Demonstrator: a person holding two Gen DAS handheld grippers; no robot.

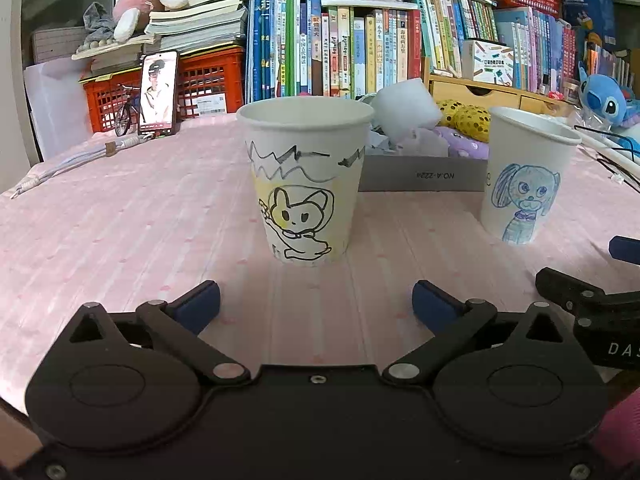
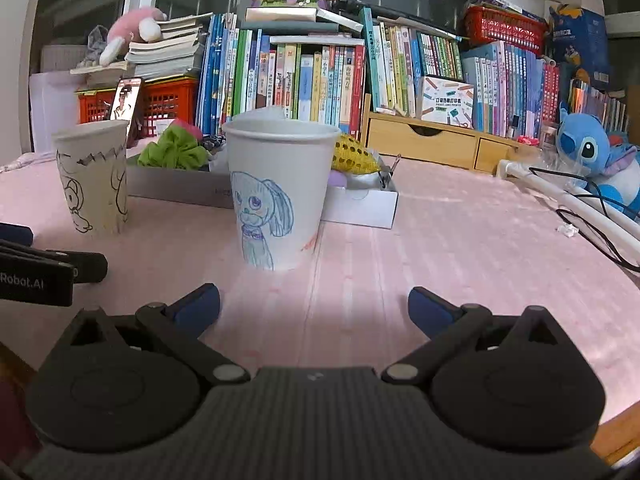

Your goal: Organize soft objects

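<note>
Green scrunchie [image 2: 173,151] only rightward.

We can't see into either cup: the fox cup [image 1: 306,180] and the dog cup [image 2: 276,194] show only their rims from here. The dog cup blocks the middle of the box [image 2: 360,204], and the sponge [image 2: 264,113] barely peeks over its rim. In the left view the box's label [image 1: 434,176] reads upside down and partly smeared. The right gripper [image 1: 624,276] is cut off at the frame edge. Book spines [image 1: 360,52] are too small to read.
</note>
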